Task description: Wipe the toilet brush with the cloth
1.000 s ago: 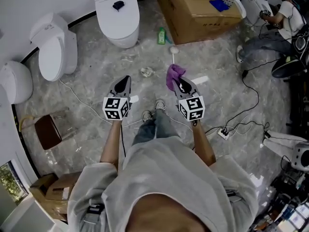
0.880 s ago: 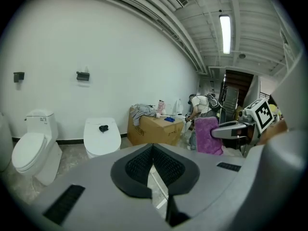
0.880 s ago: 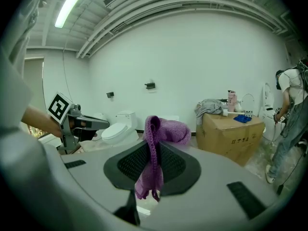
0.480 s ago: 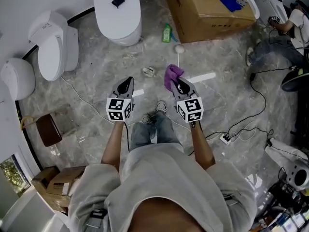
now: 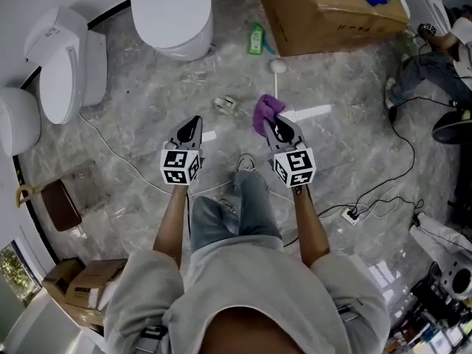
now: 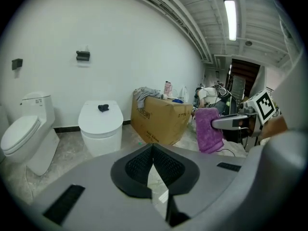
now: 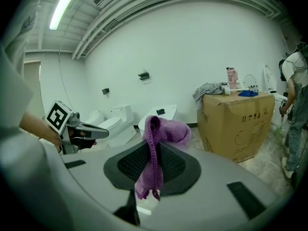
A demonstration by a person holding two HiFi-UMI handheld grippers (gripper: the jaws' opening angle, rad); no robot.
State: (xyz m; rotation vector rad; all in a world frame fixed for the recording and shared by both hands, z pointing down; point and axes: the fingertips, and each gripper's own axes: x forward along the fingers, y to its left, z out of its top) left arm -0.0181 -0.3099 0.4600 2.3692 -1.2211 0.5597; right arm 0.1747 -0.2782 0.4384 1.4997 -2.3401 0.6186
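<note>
Overhead: cardboard box (image 5: 324, 9) at 1 o'clock, white toilet (image 5: 171, 17) at 11 o'clock. Nearer centre, left gripper (image 5: 192, 122), jaws pressed together, empty; right gripper (image 5: 276, 125), jaws pinching purple cloth (image 5: 265, 111). Beyond cloth at 12 o'clock, on the floor (image 5: 147, 102), white toilet brush (image 5: 276, 76).

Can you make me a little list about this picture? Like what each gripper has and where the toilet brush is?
left gripper: shut, holding nothing
right gripper: shut on the purple cloth
toilet brush: lying on the floor, just past the cloth, nothing touching it
wiping: not started yet
also around: green bottle, cardboard box, white toilet
</note>
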